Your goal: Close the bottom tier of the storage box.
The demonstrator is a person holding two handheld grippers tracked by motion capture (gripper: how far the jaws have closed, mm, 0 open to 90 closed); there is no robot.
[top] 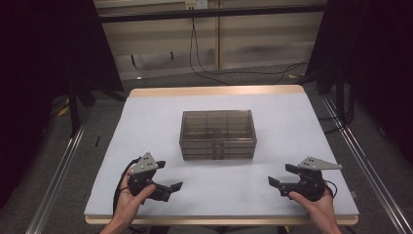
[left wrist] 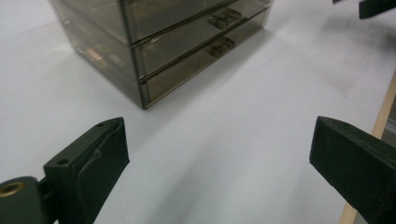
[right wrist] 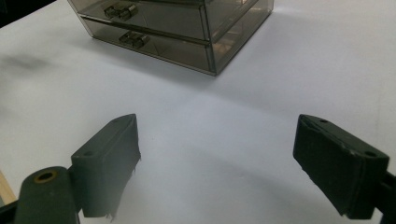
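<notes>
Both tools at the near edge of the table, one to each side, nothing in either. My left gripper point(top: 168, 176) has its jaws spread wide; in the left gripper view only bare white surface lies between the two black pads. My right gripper point(top: 280, 174) is likewise gaping and empty, jaws pointing inward across the table toward the other hand. I judge this a ready stance: hands low, apart, each angled in toward the middle so either can go for the box.

The drawer box point(top: 217, 135) sits alone in the middle of the table, well apart from both grippers. Smoky, see-through plastic, with stacked drawers facing me. All drawers look shut and flush. Small handles point(right wrist: 134, 38) sit at the middle of the drawer fronts, which is likely why the front is turned my way. Contents: cannot tell through the tint.

Surface: a white table top point(top: 146, 131), matt, with a pale wooden edge point(top: 214, 90) at the far side. Faint smudges.

Beyond: grey floor, black cables point(top: 204, 68) trailing across it, a pale wall panel, dark curtains on both flanks, metal rails along the table sides.
</notes>
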